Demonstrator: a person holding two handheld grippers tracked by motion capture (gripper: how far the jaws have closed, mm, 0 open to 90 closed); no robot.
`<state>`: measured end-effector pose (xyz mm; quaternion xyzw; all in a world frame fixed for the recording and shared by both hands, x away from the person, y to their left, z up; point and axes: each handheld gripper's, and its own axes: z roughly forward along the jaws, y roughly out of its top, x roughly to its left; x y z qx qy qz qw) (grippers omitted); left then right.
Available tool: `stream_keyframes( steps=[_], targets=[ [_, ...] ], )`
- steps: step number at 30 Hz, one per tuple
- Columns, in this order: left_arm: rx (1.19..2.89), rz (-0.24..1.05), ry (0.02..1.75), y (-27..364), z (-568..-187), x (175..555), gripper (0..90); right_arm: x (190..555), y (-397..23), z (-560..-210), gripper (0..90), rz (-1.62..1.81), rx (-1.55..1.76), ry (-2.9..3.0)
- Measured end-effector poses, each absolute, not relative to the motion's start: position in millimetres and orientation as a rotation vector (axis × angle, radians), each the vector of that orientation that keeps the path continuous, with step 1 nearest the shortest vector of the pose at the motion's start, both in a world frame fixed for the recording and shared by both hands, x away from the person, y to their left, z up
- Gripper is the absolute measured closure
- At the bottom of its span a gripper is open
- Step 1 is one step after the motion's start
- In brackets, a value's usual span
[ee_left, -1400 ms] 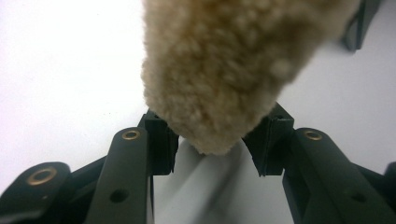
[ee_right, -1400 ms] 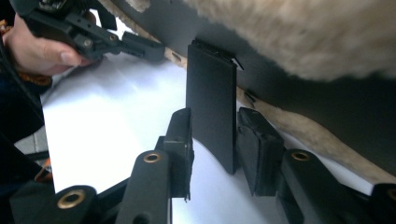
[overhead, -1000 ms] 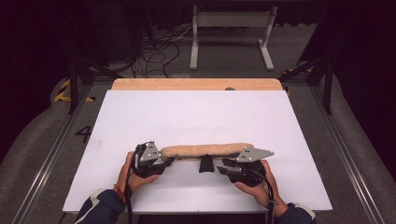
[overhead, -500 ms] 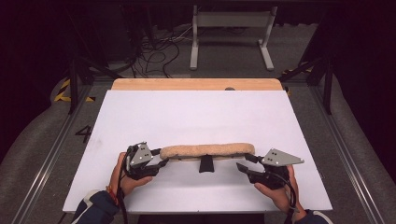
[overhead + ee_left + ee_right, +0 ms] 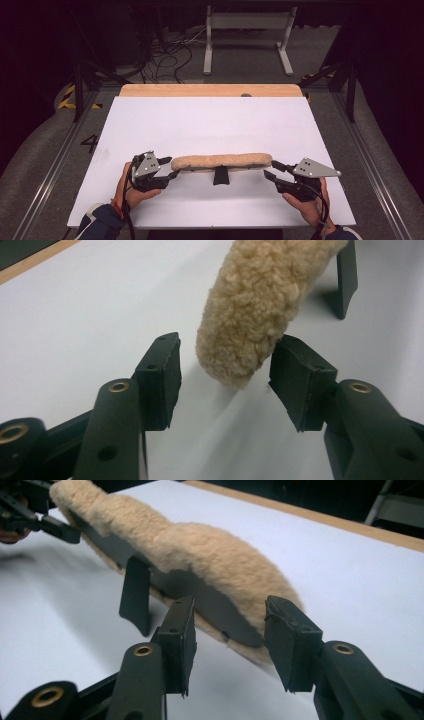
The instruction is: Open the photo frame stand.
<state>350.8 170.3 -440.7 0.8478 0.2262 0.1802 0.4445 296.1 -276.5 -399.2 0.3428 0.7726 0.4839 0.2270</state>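
High view: fleece pad [image 5: 220, 162] on white board [image 5: 210, 125]; left gripper [image 5: 167, 172] opening, right gripper [image 5: 269, 170] closing, both ungripped.

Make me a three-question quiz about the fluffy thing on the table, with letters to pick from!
1. Where does the fleece-covered pad lie?
A. Near the front edge of the white table, between the two grippers
B. On the floor
C. At the far wooden edge

2. What colour is the fleece?
A. Blue
B. Tan
C. Black

3. How do the left gripper and right gripper stand?
A. Both clamped hard on the pad
B. Both jaws apart, not squeezing it
C. Both lying on the floor

Answers: 1 A, the high view shows it between the hands near the front. 2 B, the wool is sandy tan. 3 B, each gripper view shows gaps between pads and fleece; the left jaws have just been opening, the right ones closing a little.
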Motion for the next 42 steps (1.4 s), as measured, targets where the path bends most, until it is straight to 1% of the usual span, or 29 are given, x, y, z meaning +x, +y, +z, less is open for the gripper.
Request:
stream_keyframes(
  steps=[8, 11, 17, 22, 26, 28, 31, 42],
  targets=[
    [2.093, 0.425, 0.534, 168.9, -442.0, 354.3, 45.3, 300.9, -288.1, -401.3, 53.9, 1.327, 1.020, 2.078],
    [2.117, 0.423, 0.523, 163.5, -443.4, 355.5, 42.4, 307.3, -288.8, -406.0, 53.0, 1.303, 1.037, 2.091],
    [2.115, 0.410, 0.524, 159.7, -444.1, 359.0, 38.7, 317.4, -287.3, -410.4, 50.0, 1.282, 1.054, 2.100],
    [2.097, 0.420, 0.502, 156.5, -441.3, 356.2, 42.4, 320.1, -282.7, -411.7, 49.2, 1.275, 1.029, 2.120],
    [2.091, 0.405, 0.510, 156.5, -441.3, 357.3, 43.3, 321.3, -279.5, -414.1, 51.2, 1.273, 1.009, 2.139],
    [2.091, 0.403, 0.521, 157.8, -442.1, 358.6, 44.0, 320.6, -276.3, -414.4, 50.8, 1.272, 1.001, 2.151],
    [2.090, 0.393, 0.528, 159.2, -442.6, 359.6, 44.0, 319.7, -270.9, -413.7, 49.7, 1.235, 0.989, 2.151],
    [2.094, 0.398, 0.537, 163.6, -442.5, 359.0, 43.0, 321.9, -273.8, -416.2, 52.1, 1.234, 1.015, 2.152]
  ],
)
